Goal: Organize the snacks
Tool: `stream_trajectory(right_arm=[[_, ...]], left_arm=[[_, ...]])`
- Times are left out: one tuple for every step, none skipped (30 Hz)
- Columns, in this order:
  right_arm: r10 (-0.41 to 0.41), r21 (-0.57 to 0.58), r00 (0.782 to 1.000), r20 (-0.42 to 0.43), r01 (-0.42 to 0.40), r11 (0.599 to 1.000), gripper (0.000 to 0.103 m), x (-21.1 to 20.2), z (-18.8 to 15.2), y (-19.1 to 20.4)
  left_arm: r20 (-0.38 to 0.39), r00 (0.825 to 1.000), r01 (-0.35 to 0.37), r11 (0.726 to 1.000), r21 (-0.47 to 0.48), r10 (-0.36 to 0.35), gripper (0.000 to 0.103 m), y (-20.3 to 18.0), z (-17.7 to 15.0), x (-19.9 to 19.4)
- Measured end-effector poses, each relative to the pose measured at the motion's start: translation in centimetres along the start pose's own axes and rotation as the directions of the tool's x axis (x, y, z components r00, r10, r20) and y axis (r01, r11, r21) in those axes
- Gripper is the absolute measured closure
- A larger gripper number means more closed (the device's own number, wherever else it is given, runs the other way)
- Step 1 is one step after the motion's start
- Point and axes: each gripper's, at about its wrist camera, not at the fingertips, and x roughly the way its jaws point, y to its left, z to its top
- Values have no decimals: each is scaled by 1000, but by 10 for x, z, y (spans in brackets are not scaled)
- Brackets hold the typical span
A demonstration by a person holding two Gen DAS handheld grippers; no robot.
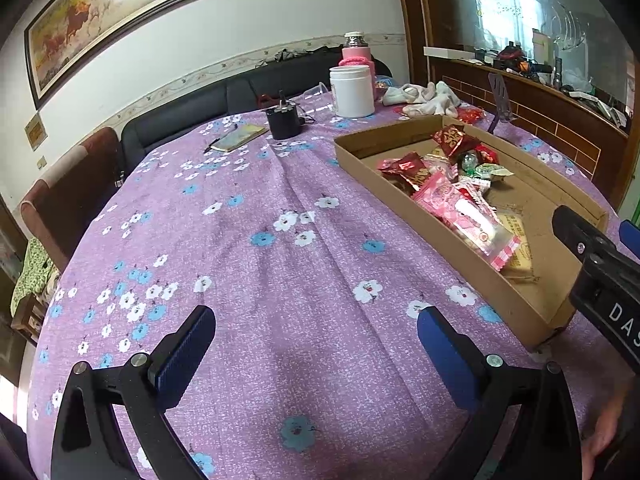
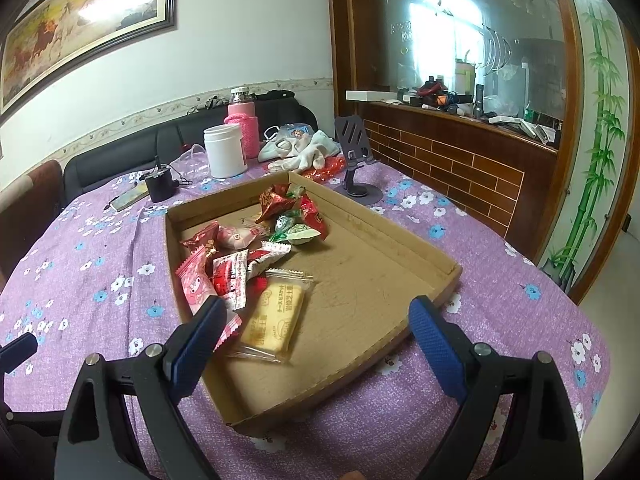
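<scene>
My right gripper is spread wide and empty over the near end of the cardboard tray. Just ahead of it lies a yellow biscuit packet, long axis running away from me, with print too small to read. Beyond are the red and pink sweets. My left gripper, also wide and empty, hangs over bare tablecloth, with the tray to its right, so the right is nearer.

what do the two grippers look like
Both match: black angular frames with silver pivot bolts, each finger faced with a ribbed blue pad. Left gripper, right gripper. The right gripper's black body carries white lettering, partly cut off, in the left wrist view.
</scene>
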Motion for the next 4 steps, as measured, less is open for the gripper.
stream_trajectory(right_arm=[[-2, 2, 1000, 1, 2, 1000, 11, -1, 0, 0], [-2, 2, 1000, 2, 2, 1000, 11, -1, 0, 0], [1, 4, 1000, 3, -1, 1000, 11, -1, 0, 0], [1, 6, 1000, 3, -1, 1000, 11, -2, 0, 1]], left_arm=[[7, 1000, -10, 1000, -4, 10, 1, 1, 0, -1], [14, 1000, -16, 1000, -6, 16, 1, 1, 0, -2], [12, 1000, -15, 1000, -6, 15, 1, 1, 0, -1], [8, 1000, -8, 1000, -7, 8, 1, 2, 0, -1]])
